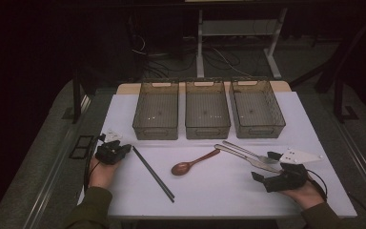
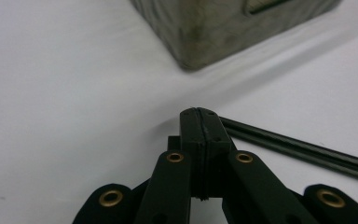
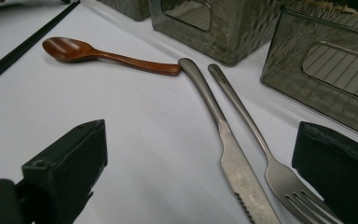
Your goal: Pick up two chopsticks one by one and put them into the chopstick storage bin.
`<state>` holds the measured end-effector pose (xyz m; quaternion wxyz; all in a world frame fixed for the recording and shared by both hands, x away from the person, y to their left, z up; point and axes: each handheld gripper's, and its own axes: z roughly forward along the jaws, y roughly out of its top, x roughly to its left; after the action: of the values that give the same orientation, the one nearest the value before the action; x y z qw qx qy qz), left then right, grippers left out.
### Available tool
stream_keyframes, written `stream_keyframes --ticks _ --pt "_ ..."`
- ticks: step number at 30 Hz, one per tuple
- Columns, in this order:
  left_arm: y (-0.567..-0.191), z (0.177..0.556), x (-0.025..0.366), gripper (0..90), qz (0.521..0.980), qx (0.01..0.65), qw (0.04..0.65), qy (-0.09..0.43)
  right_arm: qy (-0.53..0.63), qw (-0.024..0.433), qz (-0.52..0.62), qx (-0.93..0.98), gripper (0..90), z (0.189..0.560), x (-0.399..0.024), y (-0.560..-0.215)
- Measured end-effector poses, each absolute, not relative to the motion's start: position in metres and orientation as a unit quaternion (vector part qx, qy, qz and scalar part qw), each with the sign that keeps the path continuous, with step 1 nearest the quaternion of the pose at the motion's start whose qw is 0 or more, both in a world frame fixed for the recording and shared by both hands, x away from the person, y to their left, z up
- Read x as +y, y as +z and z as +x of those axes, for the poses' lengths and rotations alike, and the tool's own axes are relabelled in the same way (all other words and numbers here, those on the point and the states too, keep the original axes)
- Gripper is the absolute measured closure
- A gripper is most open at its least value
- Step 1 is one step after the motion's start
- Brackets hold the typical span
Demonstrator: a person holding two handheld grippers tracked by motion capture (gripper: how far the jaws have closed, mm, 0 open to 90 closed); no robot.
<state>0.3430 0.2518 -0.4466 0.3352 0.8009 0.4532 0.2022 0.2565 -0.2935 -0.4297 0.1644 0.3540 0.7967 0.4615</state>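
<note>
White table [image 1: 124, 119] has three bins [image 1: 207, 114], one spoon [image 1: 194, 162], knife [image 1: 248, 159], fork [image 1: 248, 151], chopstick pair [image 1: 153, 173]. Left gripper [image 1: 125, 149] is closed on nothing; right gripper [image 1: 266, 168] is wide open.

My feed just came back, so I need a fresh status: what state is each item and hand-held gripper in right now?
Left hand-held gripper: shut, holding nothing, beside the chopsticks.
Right hand-held gripper: open, holding nothing, over the knife and fork.
Three bins: upright, empty.
Chopsticks: flat on the table, paired.
Wooden spoon: flat, bowl up.
Knife: flat, untouched.
Fork: flat beside the knife, untouched.
</note>
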Motion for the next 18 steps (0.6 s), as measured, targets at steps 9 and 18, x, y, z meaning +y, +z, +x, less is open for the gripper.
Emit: stream_keyframes --ticks 9,18 --pt "-0.448 0.353 0.246 88.5 0.802 0.452 0.328 0.209 0.461 0.165 0.353 0.797 2.5 0.257 -0.294 -0.430" --pt "-0.449 0.359 0.240 88.5 0.804 0.446 0.335 0.206 0.461 0.164 0.355 0.797 2.5 0.257 -0.294 -0.431"
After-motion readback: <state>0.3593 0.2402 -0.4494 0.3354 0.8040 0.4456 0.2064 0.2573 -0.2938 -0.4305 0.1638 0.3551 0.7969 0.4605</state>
